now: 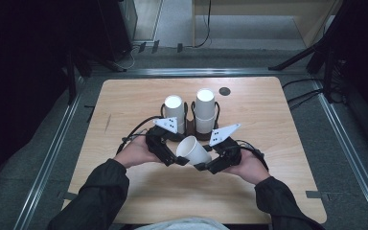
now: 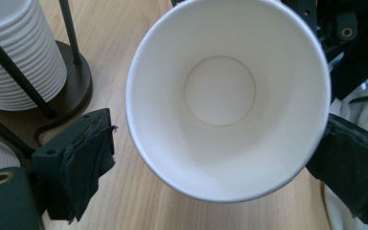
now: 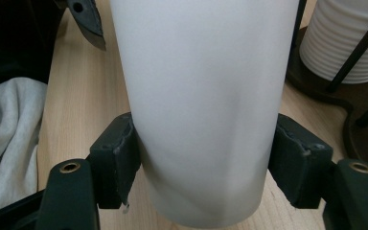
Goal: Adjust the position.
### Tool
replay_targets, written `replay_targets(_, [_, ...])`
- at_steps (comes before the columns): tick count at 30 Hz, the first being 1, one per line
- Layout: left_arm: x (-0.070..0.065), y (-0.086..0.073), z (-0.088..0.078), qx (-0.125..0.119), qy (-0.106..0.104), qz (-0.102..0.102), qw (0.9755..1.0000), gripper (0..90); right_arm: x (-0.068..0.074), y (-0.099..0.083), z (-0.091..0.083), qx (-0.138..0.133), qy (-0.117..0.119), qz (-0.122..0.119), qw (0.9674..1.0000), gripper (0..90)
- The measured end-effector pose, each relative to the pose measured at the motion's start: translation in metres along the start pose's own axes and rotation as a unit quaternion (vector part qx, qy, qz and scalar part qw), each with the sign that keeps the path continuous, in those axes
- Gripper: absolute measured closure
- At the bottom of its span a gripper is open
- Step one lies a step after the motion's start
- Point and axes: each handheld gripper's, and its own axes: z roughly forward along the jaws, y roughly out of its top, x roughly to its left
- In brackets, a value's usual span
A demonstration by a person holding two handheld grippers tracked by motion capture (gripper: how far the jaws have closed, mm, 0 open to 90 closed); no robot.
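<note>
The right gripper point(image 3: 203, 172) is clamping the paper cup point(image 3: 201, 96) near its base, holding it tilted above the desk's point(image 1: 124, 100) middle. The left gripper point(image 2: 211, 158) is spreading its jaws around the rim, left pad apart. Squeezing harder could crumple the thin wall; behind, the cup holder point(image 1: 190, 125) is standing.

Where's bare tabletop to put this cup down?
Bare wood left of the left tongs, right of the right tongs, and along the near edge. Crowded mid-table: cup, cup stacks in their holder.
</note>
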Motion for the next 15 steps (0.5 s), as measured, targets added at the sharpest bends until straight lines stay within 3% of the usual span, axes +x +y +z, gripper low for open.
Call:
replay_targets(8, [-0.0027,-0.0032,-0.0054,-0.043,-0.003,-0.018,0.9989,6.1,0.0011,0.0053,-0.0029,-0.022,0.01,-0.004,0.9997,32.2])
replay_targets(13, [-0.0039,-0.0048,-0.0053,-0.056,-0.005,-0.029,0.998,7.0,0.0007,0.0072,-0.0012,-0.027,0.019,-0.002,0.9995,32.3])
replay_targets(15, [-0.0044,-0.0052,-0.0058,-0.075,-0.004,-0.038,0.9965,7.0,0.0005,0.0087,0.0003,-0.032,0.027,0.001,0.9991,32.2])
